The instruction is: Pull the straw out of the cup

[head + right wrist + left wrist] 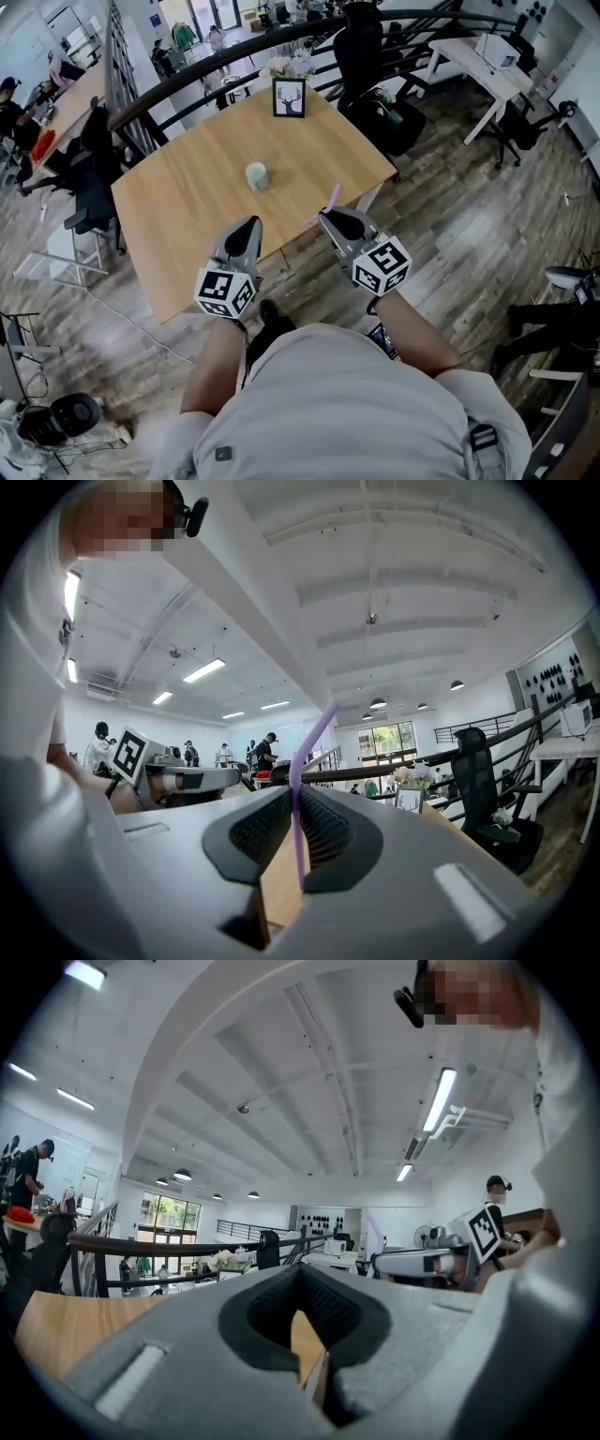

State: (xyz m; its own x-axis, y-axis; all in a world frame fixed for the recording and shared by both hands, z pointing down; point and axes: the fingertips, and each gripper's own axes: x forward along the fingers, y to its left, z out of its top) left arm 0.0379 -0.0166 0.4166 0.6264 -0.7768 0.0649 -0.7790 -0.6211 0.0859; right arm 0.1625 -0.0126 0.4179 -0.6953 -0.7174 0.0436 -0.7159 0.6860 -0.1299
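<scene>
A small pale cup (pixel 256 175) stands alone near the middle of the wooden table (pixel 178 202). The purple straw (pixel 332 199) is out of the cup, clamped upright between the jaws of my right gripper (pixel 330 217), which is shut on it near the table's front edge. In the right gripper view the straw (pixel 298 808) rises between the pads and bends right at the top, just above my right gripper (pixel 295 794). My left gripper (pixel 248 228) hovers beside it over the front edge. Its jaws are shut with nothing between them, as my left gripper (pixel 302 1271) shows in its own view.
A framed deer picture (pixel 289 97) and a flower arrangement (pixel 286 66) stand at the table's far side. A black office chair (pixel 361 42) and a dark railing (pixel 187 80) lie beyond. Another chair (pixel 94 159) sits at the table's left.
</scene>
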